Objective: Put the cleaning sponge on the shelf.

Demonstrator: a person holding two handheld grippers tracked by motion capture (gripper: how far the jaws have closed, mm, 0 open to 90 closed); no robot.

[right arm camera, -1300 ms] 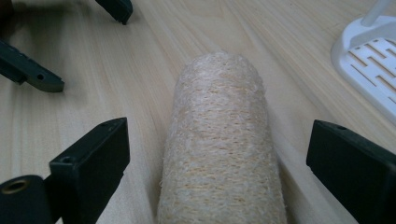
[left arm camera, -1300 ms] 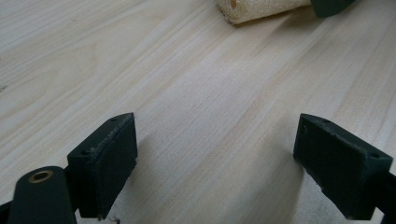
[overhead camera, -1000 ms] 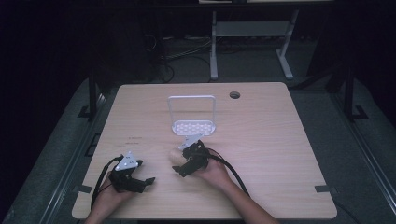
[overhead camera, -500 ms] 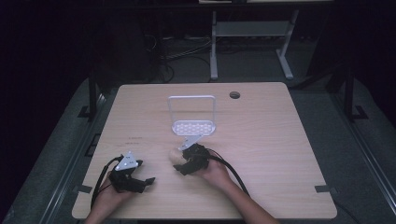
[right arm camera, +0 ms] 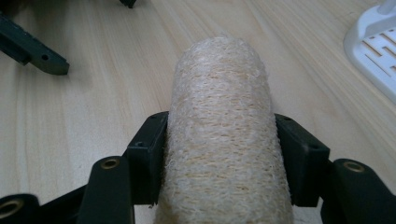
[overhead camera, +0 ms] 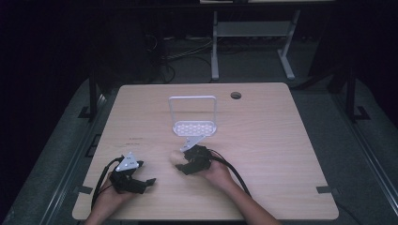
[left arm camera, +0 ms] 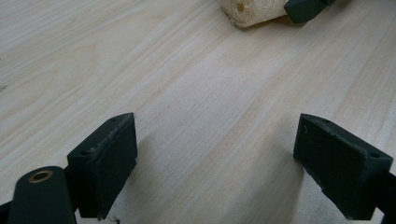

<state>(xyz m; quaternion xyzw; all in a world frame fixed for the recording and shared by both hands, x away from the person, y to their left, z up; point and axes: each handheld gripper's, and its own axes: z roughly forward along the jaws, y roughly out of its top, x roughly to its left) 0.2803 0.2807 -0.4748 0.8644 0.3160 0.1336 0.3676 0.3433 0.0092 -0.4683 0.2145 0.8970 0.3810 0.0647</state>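
In the high view, the right claw [overhead camera: 180, 161] is seen near the middle of the tabletop [overhead camera: 281, 150], just in front of a white rack [overhead camera: 195, 126], with a pale loofah roll [overhead camera: 174, 156] between its jaws. The jaws have just been closing on that roll, and the hand behind lies low on the wood, probably so that the grip can be settled before any lift. The left claw [overhead camera: 149, 181] is rested near the front left edge, well apart from the roll, apparently parked out of the way. The roll itself is small and partly covered by the claw here.

In the left gripper view, the jaws are seen spread wide over bare wood, with nothing between them. An end of the loofah roll [left arm camera: 252, 10] is cut off by the top edge, beside a dark jaw tip.

In the right gripper view, the loofah roll [right arm camera: 222, 140] lies lengthwise between the jaws, both pads pressed against its fibrous sides. The near end is cut off at the bottom edge, so how deep the grip reaches cannot be judged. A corner of the white rack [right arm camera: 373, 51] is seen at the right.
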